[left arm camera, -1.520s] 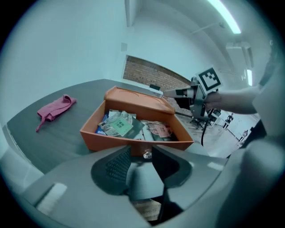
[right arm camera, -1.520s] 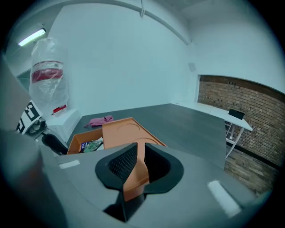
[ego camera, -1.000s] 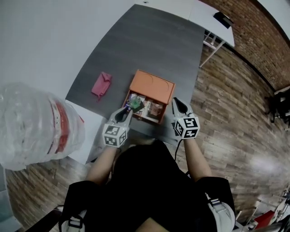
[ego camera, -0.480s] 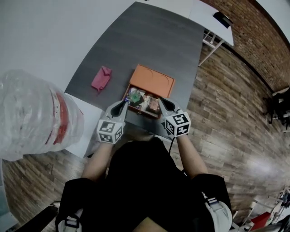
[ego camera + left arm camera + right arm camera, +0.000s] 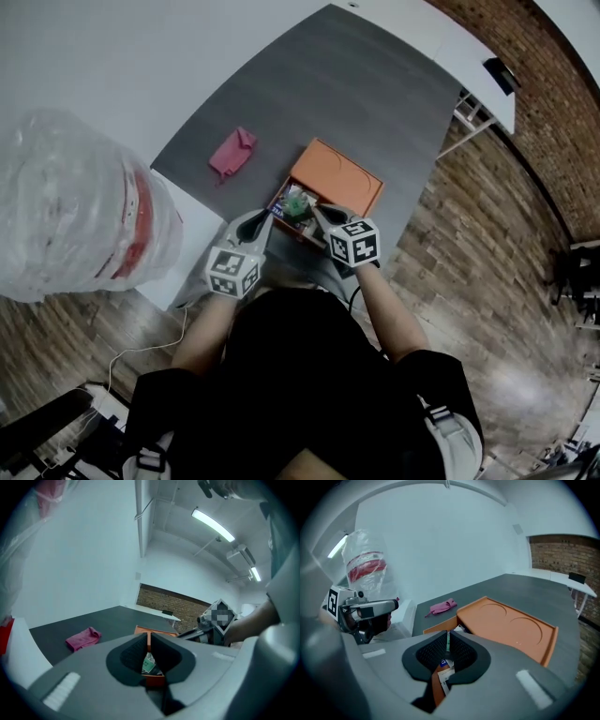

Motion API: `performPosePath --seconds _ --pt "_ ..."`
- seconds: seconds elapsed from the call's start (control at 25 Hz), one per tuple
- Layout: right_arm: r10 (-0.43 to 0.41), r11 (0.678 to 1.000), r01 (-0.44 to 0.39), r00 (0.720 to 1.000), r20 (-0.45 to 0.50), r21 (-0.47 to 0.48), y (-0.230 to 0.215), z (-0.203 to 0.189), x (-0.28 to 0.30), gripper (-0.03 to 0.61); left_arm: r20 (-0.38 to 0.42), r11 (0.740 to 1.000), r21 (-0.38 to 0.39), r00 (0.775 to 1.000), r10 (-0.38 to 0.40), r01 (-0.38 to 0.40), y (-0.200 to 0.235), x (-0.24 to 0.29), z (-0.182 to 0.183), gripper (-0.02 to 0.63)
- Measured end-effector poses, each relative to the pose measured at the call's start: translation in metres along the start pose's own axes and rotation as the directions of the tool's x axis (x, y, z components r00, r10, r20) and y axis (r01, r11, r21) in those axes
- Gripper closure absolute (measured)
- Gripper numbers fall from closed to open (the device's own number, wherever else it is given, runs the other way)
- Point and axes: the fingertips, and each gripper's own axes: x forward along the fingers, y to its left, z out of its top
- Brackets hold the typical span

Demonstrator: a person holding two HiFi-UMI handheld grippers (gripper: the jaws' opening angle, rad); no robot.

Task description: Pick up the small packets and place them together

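Has the left claw (image 5: 148, 638) pressed almost together, just after closing it, with only a thin slit between the pads and no packet pinched there. Shows under that slit a green packet (image 5: 149, 663), lying in the orange box (image 5: 438, 624). Has the right claw (image 5: 446, 638) nearly shut as well, just after opening it a little. Lets a thin green line appear in that slit, probably the same green packet seen behind the pads and not a thing gripped. Shows below the right claw a blue and white packet (image 5: 442, 665), also inside the box, close to its near wall.

Reaches with both claws into the open part of the box from the near side, left claw at the left and right claw at the right, tips near each other over the packets. Has the lid (image 5: 339, 178) lying open at the far right of the box.

Farther out, finds no loose packet on the dark tabletop (image 5: 309, 84) in the head view. Finds only a pink cloth (image 5: 234, 152) to the left of the box, well apart from it, and a big clear plastic bag (image 5: 75, 216) at the near left.

Seems far along, to judge from this, since every visible packet sits already in the one box. Remains perhaps to bring them into one pile there, starting with the green one between the two claws. Cannot count the packets, because the claws cover part of the box.
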Motion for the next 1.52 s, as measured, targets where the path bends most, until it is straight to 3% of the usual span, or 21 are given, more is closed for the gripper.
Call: performPosePath --seconds 0.4,0.88,1.04,1.32,1.52 --pt "0.017 0.99 0.012 0.979 -0.202 0.141 -0.013 -0.038 0.033 0.482 -0.042 0.999 -0.032 0.999 0.03 -0.032 0.004 -0.001 -0.016 0.591" --pt "0.041 0.973 0.032 0.95 -0.309 0.228 -0.019 -0.061 0.051 0.49 -0.076 0.995 -0.066 0.994 0.072 -0.077 0.009 -0.01 -0.029 0.591" --pt "0.057 0.975 0.016 0.945 -0.321 0.221 -0.015 -0.062 0.049 0.571 -0.087 0.994 -0.069 0.993 0.079 -0.086 0.011 -0.011 -0.032 0.592" --pt "0.126 0.967 -0.064 0.961 -0.247 0.247 -0.005 -0.049 0.04 0.575 -0.093 0.997 -0.057 0.994 0.053 -0.059 0.008 -0.003 -0.032 0.597" --pt "0.207 0.967 -0.17 0.959 -0.195 0.192 0.012 -0.037 0.026 0.575 -0.09 0.999 -0.044 0.996 0.022 -0.026 0.004 0.007 -0.028 0.6"
